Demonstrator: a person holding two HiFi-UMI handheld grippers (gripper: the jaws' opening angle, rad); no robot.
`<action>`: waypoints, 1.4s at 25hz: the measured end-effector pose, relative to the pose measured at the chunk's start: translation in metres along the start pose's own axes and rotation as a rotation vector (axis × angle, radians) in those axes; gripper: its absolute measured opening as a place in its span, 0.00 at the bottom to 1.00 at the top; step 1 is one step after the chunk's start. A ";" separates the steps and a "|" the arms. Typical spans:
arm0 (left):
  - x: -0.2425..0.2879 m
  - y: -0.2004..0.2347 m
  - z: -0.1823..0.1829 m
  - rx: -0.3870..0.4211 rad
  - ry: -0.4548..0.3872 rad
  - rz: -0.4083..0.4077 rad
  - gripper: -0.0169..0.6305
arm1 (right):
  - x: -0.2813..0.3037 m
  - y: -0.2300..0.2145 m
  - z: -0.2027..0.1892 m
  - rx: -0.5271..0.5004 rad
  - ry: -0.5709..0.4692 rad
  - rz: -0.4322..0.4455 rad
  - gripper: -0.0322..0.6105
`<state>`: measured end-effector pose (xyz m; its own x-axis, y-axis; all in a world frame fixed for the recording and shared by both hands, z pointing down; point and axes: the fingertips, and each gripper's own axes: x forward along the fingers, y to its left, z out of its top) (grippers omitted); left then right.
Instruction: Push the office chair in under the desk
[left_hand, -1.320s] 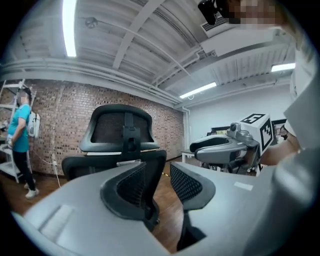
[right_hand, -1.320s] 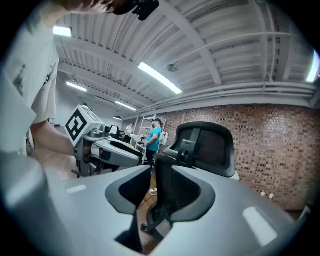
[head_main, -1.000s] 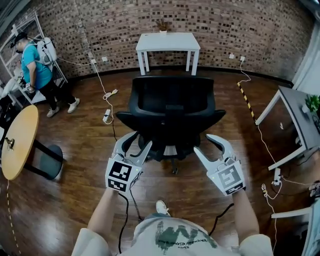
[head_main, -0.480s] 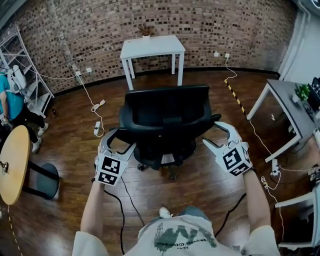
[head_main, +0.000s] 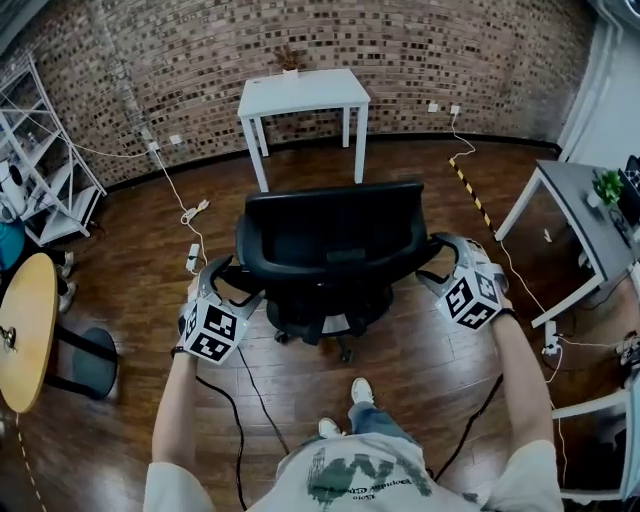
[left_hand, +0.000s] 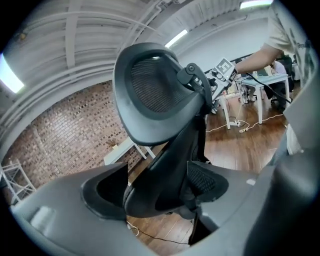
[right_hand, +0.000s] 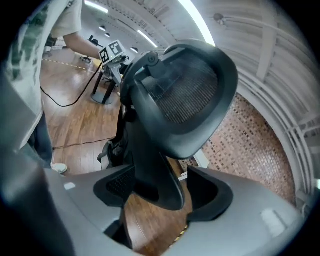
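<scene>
The black office chair (head_main: 330, 245) stands on the wood floor with its back toward me, and the white desk (head_main: 303, 90) stands beyond it against the brick wall. My left gripper (head_main: 222, 280) is at the chair's left armrest (left_hand: 150, 192), which lies between the jaws without being pinched. My right gripper (head_main: 440, 262) is at the right armrest (right_hand: 152, 175), which also sits loosely between its jaws. Both pairs of jaws have just been opening and stand wide. The mesh backrest (left_hand: 155, 95) fills both gripper views, as the backrest (right_hand: 187, 92) does on the right.
A round wooden table (head_main: 25, 330) and a dark stool (head_main: 90, 360) are at the left, with a metal shelf (head_main: 40, 170) behind. A grey desk (head_main: 585, 215) stands at the right. Cables (head_main: 195, 215) and striped tape (head_main: 468, 190) lie on the floor.
Both grippers have moved forward and outward from behind the chair to its two armrests, and their jaws have spread wider. The person at the left has left the view.
</scene>
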<state>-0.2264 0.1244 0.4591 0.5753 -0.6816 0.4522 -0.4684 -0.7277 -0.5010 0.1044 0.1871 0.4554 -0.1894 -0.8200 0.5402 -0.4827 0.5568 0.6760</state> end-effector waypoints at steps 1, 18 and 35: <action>0.004 0.000 0.000 0.018 0.006 -0.005 0.60 | 0.006 -0.001 -0.003 -0.016 0.007 0.006 0.53; 0.028 -0.006 0.005 0.154 0.050 -0.075 0.58 | 0.063 0.008 0.005 -0.138 -0.032 0.101 0.48; 0.079 0.018 0.014 0.157 0.065 -0.047 0.59 | 0.107 -0.031 -0.011 -0.153 -0.016 0.095 0.46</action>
<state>-0.1797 0.0582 0.4756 0.5476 -0.6540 0.5219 -0.3286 -0.7417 -0.5847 0.1088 0.0829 0.4978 -0.2424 -0.7642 0.5977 -0.3267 0.6444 0.6914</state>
